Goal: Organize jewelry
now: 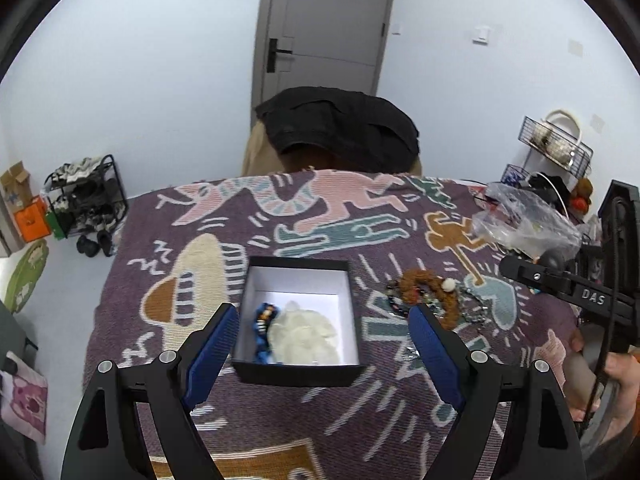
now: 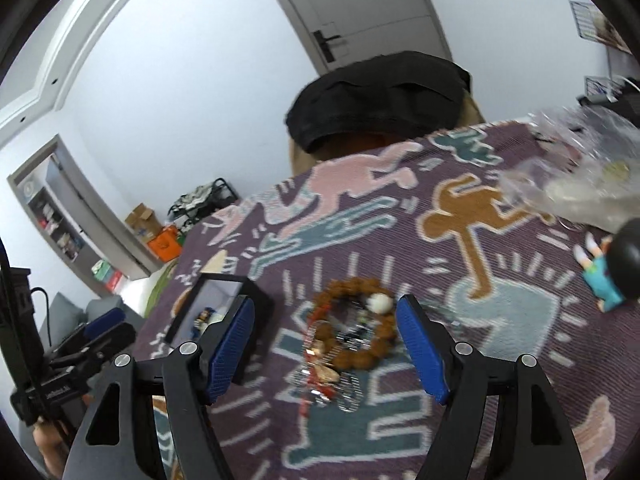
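Observation:
A black box with a white inside (image 1: 298, 280) stands on the patterned cloth. It holds a blue beaded piece (image 1: 264, 326) and a pale white piece (image 1: 306, 336). My left gripper (image 1: 322, 316) is open and empty, its blue pads on either side of the box above its near end. A pile of jewelry lies right of the box: a brown bead bracelet (image 2: 360, 320) with a white bead, red beads (image 2: 316, 354) and silver chains (image 2: 348, 394). My right gripper (image 2: 326, 314) is open and empty above this pile. The box also shows in the right wrist view (image 2: 224, 304).
A crumpled clear plastic bag (image 1: 524, 216) lies at the cloth's far right. A small doll figure (image 2: 612, 276) lies right of the pile. A chair with a black garment (image 1: 340, 128) stands behind the table. A shoe rack (image 1: 86, 196) stands on the floor at left.

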Available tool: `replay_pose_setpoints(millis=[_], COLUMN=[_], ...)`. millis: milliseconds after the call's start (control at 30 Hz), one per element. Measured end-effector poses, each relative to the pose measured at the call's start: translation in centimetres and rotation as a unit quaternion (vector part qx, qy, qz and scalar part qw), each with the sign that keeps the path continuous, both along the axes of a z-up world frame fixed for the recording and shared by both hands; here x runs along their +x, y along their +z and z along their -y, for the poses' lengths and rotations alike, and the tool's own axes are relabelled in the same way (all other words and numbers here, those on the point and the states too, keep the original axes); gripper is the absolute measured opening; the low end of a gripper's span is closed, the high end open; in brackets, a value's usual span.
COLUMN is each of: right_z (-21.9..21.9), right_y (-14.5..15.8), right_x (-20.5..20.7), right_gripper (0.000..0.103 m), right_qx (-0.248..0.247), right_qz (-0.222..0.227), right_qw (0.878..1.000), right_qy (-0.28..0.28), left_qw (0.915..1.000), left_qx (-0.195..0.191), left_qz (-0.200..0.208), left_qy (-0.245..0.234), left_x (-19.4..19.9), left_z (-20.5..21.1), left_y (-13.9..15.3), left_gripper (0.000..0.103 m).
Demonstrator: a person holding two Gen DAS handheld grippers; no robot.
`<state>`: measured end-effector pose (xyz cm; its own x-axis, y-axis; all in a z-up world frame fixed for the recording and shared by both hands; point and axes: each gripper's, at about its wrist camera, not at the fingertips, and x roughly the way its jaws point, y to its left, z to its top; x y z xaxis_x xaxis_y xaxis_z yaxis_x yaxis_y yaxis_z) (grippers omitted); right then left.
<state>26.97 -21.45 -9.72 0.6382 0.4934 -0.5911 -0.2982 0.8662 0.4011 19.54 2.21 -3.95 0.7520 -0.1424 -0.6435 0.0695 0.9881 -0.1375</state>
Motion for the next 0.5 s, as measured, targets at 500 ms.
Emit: replay_pose_setpoints(millis=[500], right_z=[5.0], right_y=[-4.4], right_x=[1.5], right_gripper=[0.052], right_qx=[-0.019], right_qz=[-0.055], right_qw=[0.997], right_qy=[-0.041], left_qw=[0.9990], left_qx=[0.001], left_qz=[-0.011], left_qy=[-0.042], left_x=[1.5], left_z=[5.1], left_y=[0.0], left_gripper=[0.075])
